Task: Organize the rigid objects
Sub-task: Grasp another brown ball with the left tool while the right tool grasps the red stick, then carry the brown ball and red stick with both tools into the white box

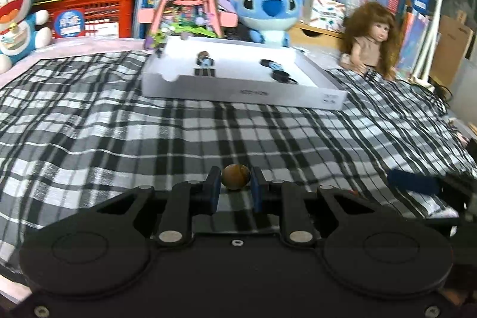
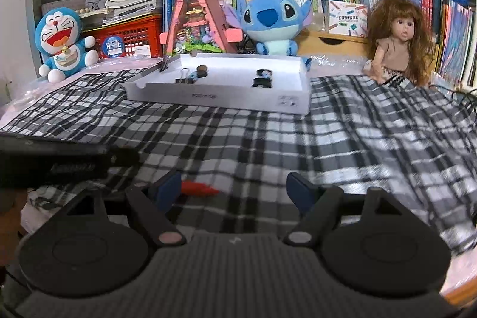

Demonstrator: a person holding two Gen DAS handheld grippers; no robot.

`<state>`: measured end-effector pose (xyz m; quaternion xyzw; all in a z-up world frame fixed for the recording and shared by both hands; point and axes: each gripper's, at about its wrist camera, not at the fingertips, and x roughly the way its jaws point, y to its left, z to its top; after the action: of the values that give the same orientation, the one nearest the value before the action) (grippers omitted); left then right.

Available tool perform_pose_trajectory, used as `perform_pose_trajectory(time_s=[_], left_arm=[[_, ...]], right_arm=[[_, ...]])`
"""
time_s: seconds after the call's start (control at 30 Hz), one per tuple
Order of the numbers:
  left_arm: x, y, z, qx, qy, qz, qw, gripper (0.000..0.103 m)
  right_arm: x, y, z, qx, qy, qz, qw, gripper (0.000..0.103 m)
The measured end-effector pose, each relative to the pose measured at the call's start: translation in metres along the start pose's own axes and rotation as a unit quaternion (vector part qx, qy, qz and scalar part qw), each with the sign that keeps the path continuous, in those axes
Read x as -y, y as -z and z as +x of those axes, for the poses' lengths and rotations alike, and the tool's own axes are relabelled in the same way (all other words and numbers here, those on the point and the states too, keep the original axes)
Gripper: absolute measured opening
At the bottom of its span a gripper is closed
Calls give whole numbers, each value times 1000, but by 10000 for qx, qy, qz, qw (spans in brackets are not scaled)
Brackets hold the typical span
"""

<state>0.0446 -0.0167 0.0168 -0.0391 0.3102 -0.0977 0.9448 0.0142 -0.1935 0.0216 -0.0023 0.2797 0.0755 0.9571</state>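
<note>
Left claw point(image 1: 235, 182), low in the frame, pinches a brown nut point(image 1: 236, 176) over the plaid cloth point(image 1: 119, 124), so I judge the white tray point(image 1: 244, 91) straight ahead, upper centre, while my right claw point(image 2: 234, 188) stands spread beside a red bit point(image 2: 198, 188).

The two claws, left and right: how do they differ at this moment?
The left claw is closed on a small brown ball, while the right claw stands wide open and holds nothing. The ball sits squarely between the left claw's pads; a small red thing lies on the cloth just by the right claw's left pad. Both have blue pads and hover over the checked cloth, facing the white tray.
</note>
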Motion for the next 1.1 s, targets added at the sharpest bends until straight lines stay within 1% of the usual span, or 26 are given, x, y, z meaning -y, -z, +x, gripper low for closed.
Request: perform_pose_trajectory(time_s=[0.1, 0.23, 0.37, 0.43, 0.5, 0.57, 0.83, 1.1], left_arm=[[-5, -2, -1, 61, -81, -13, 9999, 20], [-7, -2, 0, 60, -106, -45, 9999, 20], [-7, 0, 2, 40, -128, -48, 9999, 20], [-7, 1, 3, 31, -134, -58, 9999, 20], [-8, 2, 3, 23, -142, -50, 9999, 20], [-8, 2, 3, 22, -144, -42, 9999, 20], [-10, -3, 5, 28, -148, -30, 9999, 20], [-9, -32, 10, 193, -178, 98, 9996, 20]], right_arm=[[-13, 2, 1, 65, 81, 22, 9999, 86], [-26, 3, 7, 64, 374, 129, 9992, 86], [-33, 7, 13, 14, 560, 199, 9982, 72], [-38, 9, 14, 11, 569, 124, 9983, 67], [-44, 11, 16, 14, 559, -16, 9984, 55], [-48, 12, 17, 10, 542, -104, 9985, 48], [-45, 6, 17, 103, 468, -107, 9988, 47], [-24, -23, 24, 267, 507, 37, 9983, 47]])
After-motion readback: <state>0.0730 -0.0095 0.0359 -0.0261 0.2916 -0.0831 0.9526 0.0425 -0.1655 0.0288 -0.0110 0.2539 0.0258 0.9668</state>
